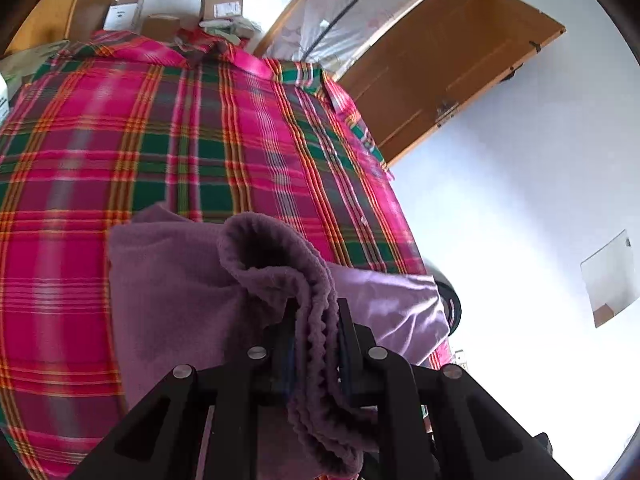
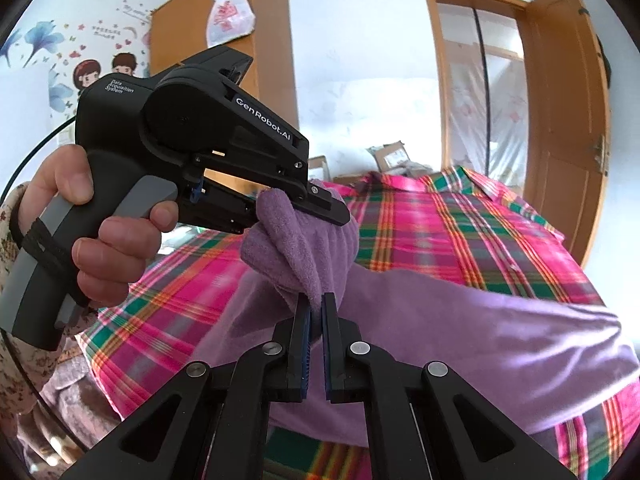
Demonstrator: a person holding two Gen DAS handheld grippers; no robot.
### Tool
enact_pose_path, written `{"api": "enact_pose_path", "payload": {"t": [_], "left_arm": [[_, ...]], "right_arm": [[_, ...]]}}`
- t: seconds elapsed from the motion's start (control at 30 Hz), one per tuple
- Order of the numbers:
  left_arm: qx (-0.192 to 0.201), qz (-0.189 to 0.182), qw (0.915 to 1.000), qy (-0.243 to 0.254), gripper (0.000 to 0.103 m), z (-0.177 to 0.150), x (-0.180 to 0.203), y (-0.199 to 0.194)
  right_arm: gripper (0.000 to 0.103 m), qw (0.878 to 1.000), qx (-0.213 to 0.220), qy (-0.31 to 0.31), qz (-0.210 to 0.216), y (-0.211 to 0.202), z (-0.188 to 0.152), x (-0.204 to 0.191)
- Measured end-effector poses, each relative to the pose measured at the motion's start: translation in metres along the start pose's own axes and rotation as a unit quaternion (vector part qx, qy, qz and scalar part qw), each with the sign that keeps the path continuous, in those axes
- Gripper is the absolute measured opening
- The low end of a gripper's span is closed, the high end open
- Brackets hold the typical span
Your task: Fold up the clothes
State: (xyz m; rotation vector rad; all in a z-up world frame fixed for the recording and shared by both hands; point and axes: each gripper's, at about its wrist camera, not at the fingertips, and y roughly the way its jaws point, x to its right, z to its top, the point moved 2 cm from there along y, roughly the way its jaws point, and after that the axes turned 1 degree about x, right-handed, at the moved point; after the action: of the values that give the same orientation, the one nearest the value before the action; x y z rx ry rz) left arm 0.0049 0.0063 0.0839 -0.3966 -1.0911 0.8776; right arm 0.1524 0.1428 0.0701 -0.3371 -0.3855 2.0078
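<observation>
A purple fleece garment (image 2: 460, 328) hangs above a bed with a pink and green plaid cover (image 1: 160, 120). In the left wrist view my left gripper (image 1: 318, 312) is shut on a bunched, ribbed edge of the purple garment (image 1: 168, 292), which drapes down over the fingers. From the right wrist camera the left gripper (image 2: 320, 200) shows as a black handheld unit in a person's hand (image 2: 116, 240), clamping the cloth. Just below it my right gripper (image 2: 316, 304) is shut on a thin fold of the same garment.
The plaid cover (image 2: 480, 232) spans the bed. Cardboard boxes (image 1: 224, 8) sit beyond its far end. An open wooden door (image 1: 452, 60) stands at the right, and a wooden wardrobe (image 2: 256, 40) with a plastic bag hung on it at the back. White floor (image 1: 520, 240) lies right of the bed.
</observation>
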Motion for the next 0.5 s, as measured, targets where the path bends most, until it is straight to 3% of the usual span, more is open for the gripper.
{"api": "enact_pose_path", "payload": {"t": [0.5], "left_arm": [[-0.053, -0.020, 0.9983, -0.013, 0.020, -0.012, 0.001, 0.058]], "right_arm": [[0.005, 0.998, -0.047, 0.024, -0.028, 0.008, -0.034, 0.033]]}}
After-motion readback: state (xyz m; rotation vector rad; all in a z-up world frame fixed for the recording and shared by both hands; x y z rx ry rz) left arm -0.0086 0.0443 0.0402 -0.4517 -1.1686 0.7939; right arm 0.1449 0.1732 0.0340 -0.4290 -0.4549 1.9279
